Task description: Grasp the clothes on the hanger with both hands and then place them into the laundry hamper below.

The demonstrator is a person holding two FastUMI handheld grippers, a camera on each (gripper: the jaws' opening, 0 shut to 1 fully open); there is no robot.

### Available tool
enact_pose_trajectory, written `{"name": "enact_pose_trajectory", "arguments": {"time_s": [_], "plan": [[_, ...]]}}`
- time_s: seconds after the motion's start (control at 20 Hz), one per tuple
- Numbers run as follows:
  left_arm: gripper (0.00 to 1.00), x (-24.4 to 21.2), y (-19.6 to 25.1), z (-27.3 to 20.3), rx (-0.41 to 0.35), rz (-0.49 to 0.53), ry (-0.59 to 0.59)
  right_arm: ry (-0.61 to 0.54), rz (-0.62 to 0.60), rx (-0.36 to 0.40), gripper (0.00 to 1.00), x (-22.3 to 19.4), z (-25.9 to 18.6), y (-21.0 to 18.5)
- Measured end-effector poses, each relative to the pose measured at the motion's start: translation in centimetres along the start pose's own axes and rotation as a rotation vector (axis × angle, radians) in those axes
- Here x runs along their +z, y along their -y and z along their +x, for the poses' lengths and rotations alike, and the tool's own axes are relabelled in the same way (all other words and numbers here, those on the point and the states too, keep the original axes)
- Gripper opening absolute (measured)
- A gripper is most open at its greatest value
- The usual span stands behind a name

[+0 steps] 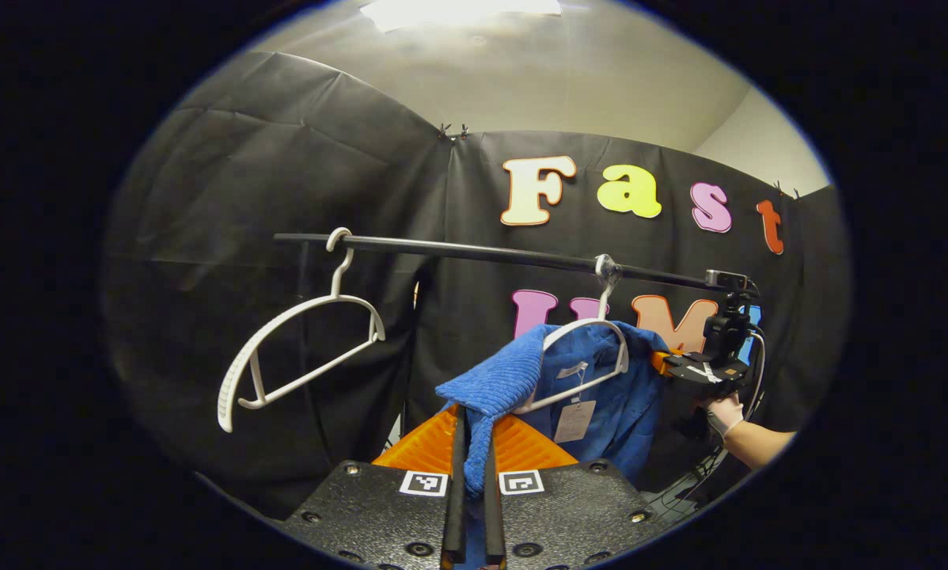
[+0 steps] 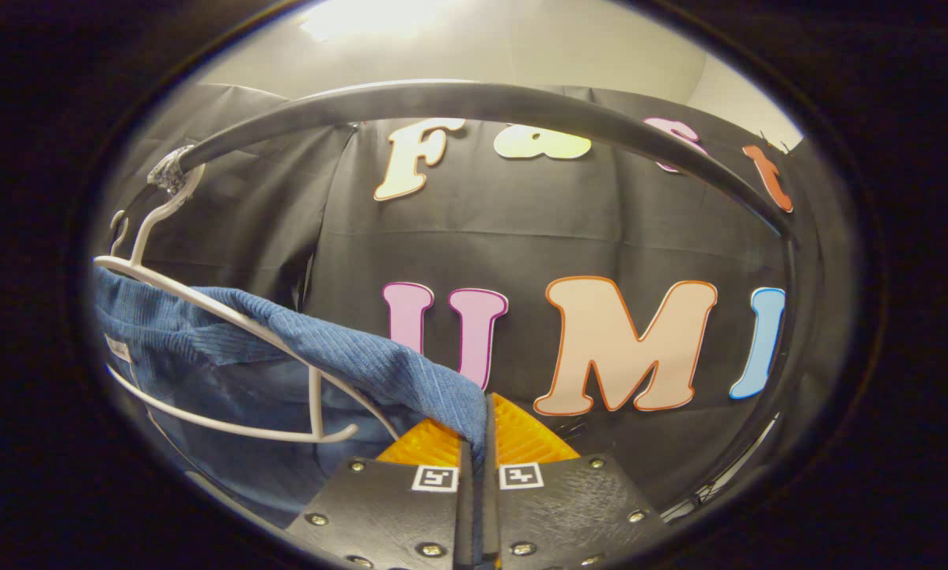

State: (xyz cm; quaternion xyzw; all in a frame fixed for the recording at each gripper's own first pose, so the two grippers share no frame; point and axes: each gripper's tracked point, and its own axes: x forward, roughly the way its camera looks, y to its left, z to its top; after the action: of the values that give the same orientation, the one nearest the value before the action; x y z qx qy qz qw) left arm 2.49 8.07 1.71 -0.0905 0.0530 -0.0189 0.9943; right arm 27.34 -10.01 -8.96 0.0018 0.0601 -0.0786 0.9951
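Observation:
A blue corduroy garment point(image 1: 601, 396) hangs on a white hanger point(image 1: 593, 356) on a black rail point(image 1: 490, 253). My left gripper point(image 1: 472, 475) is shut on the garment's near shoulder, and the cloth bunches above its fingers. Farther off, at the garment's other shoulder, is the right gripper point(image 1: 707, 368), held by a gloved hand point(image 1: 727, 412). In the right gripper view my right gripper point(image 2: 478, 467) is shut on the blue garment point(image 2: 347, 356), pulled off the end of the white hanger point(image 2: 229, 324), which hangs under the rail point(image 2: 474, 103).
A second, empty white hanger point(image 1: 300, 348) hangs tilted on the rail to the left. A paper tag point(image 1: 575, 419) dangles inside the garment. Black cloth walls close in behind and at both sides. Cables point(image 1: 751, 380) run from the right gripper.

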Motion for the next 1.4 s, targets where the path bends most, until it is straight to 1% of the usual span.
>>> {"name": "enact_pose_trajectory", "arguments": {"time_s": [0.25, 0.3, 0.4, 0.55, 0.6, 0.75, 1.05, 1.15, 1.2, 1.4], "plan": [[0.10, 0.6, -2.0, 0.5, 0.033, 0.010, 0.012, -0.005, 0.011, 0.018, 0.05, 0.0, 1.7, -0.8], [0.11, 0.8, -2.4, 0.6, 0.033, 0.008, 0.014, -0.005, 0.017, 0.020, 0.05, -0.1, 1.7, -0.8], [0.10, 1.2, -2.8, 0.8, 0.036, -0.002, 0.019, -0.008, 0.023, 0.026, 0.05, -0.3, 1.8, -0.9], [0.11, 1.0, -4.2, 1.5, 0.058, -0.014, 0.018, -0.012, 0.025, 0.034, 0.05, -0.5, 2.2, -1.4], [0.10, 1.0, -4.6, 1.8, 0.063, -0.020, 0.018, -0.015, 0.023, 0.035, 0.05, -0.6, 2.3, -1.4], [0.10, 0.5, -5.3, 2.3, 0.082, -0.030, 0.007, -0.024, 0.021, 0.034, 0.05, -1.1, 2.8, -1.5], [0.10, -1.8, -5.9, 4.4, 0.096, -0.027, -0.027, -0.044, 0.015, 0.019, 0.05, -2.4, 4.1, -1.4], [0.11, -2.9, -6.1, 5.1, 0.105, -0.017, -0.045, -0.059, 0.015, 0.009, 0.05, -3.2, 4.3, -1.1], [0.10, -3.4, -6.0, 5.4, 0.103, -0.017, -0.055, -0.068, 0.022, 0.013, 0.05, -3.7, 4.3, -1.2], [0.10, -5.5, -6.0, 6.3, 0.105, -0.027, -0.095, -0.110, 0.017, 0.002, 0.05, -5.9, 4.3, -0.9]]}}
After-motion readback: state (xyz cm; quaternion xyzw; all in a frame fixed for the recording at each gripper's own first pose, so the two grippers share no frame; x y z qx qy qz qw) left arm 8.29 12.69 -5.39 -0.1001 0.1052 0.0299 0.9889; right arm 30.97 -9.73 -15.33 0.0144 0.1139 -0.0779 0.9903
